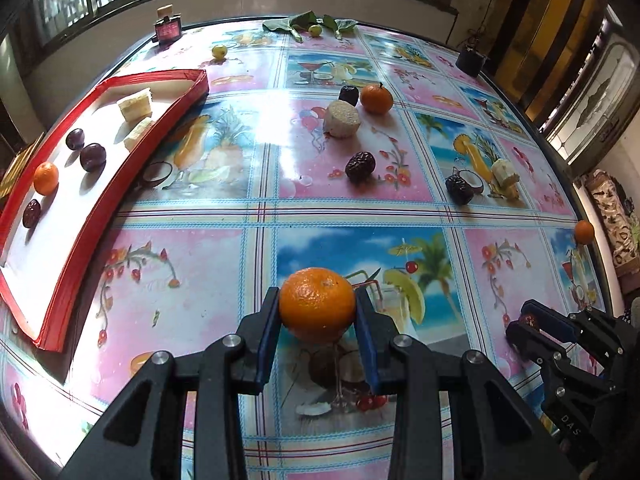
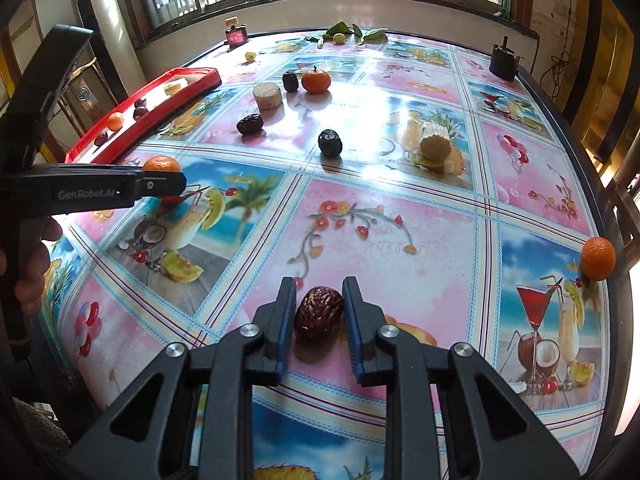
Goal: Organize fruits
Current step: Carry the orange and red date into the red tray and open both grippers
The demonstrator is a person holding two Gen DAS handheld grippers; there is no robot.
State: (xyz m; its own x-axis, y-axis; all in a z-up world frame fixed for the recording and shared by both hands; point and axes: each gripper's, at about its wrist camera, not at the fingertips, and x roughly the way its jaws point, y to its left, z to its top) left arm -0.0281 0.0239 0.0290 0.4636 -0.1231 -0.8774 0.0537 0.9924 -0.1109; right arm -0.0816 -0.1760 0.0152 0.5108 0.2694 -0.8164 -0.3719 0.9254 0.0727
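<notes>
My left gripper (image 1: 317, 304) is shut on a mandarin (image 1: 317, 304) and holds it over the table; it also shows from the side in the right wrist view (image 2: 162, 165). My right gripper (image 2: 319, 312) is shut on a dried red date (image 2: 319, 313); it shows at the lower right of the left wrist view (image 1: 528, 322). The red tray (image 1: 168, 76) at the far left holds a mandarin (image 1: 45, 178), two dark plums (image 1: 93, 157), a date (image 1: 31, 213) and banana pieces (image 1: 136, 104).
Loose on the patterned table: a mandarin (image 1: 377, 98), several dates (image 1: 360, 166), a round pale slice (image 1: 342, 119), a banana piece (image 1: 505, 174) and a mandarin at the right edge (image 2: 597, 258). A perfume bottle (image 1: 167, 26), leaves (image 1: 308, 24) and a dark pot (image 1: 471, 58) stand at the far edge.
</notes>
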